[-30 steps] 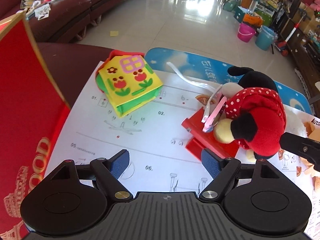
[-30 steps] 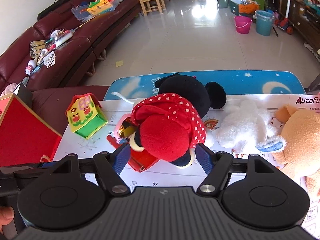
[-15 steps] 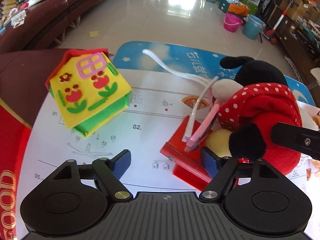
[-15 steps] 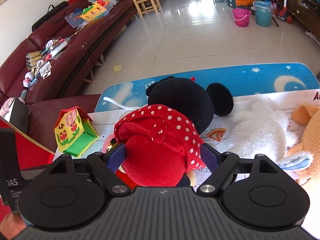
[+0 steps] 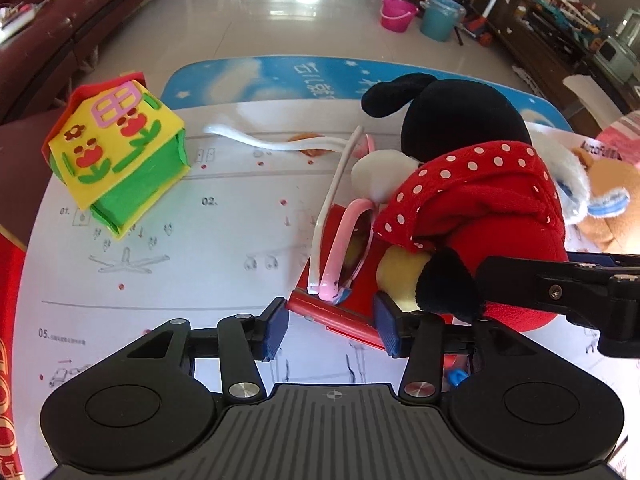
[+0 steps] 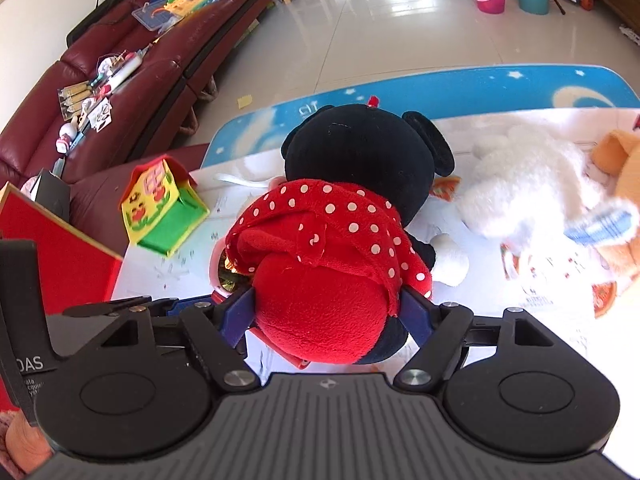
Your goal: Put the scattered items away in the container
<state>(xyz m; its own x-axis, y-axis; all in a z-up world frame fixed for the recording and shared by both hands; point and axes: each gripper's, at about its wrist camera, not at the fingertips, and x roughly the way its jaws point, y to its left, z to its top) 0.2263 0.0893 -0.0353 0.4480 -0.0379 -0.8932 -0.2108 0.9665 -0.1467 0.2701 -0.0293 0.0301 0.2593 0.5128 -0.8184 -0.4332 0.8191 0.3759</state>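
Observation:
A mouse plush (image 6: 328,240) in a red dotted dress lies face down on the paper-covered table (image 5: 192,280). My right gripper (image 6: 328,312) straddles its red bottom. The jaws are closing and the pads sit at its sides without squeezing. Under the plush lies a flat red box (image 5: 340,312) with pink sunglasses (image 5: 344,248) on top. My left gripper (image 5: 332,328) is closing around that box's near corner, its pads just clear of it. A yellow-green foam house (image 5: 120,152) stands at the left. The big red container (image 6: 60,248) is at the far left.
A white plush (image 6: 532,192) and a tan plush (image 6: 624,184) lie to the right of the mouse. One right-gripper finger (image 5: 540,284) crosses in front of the plush in the left wrist view. A dark red sofa (image 6: 120,92) runs beyond the table's left side.
Both grippers came down. The left one shifted right from the bare paper to straddle the red box's corner and its jaws narrowed. The right one sank until the plush sat between its pads.

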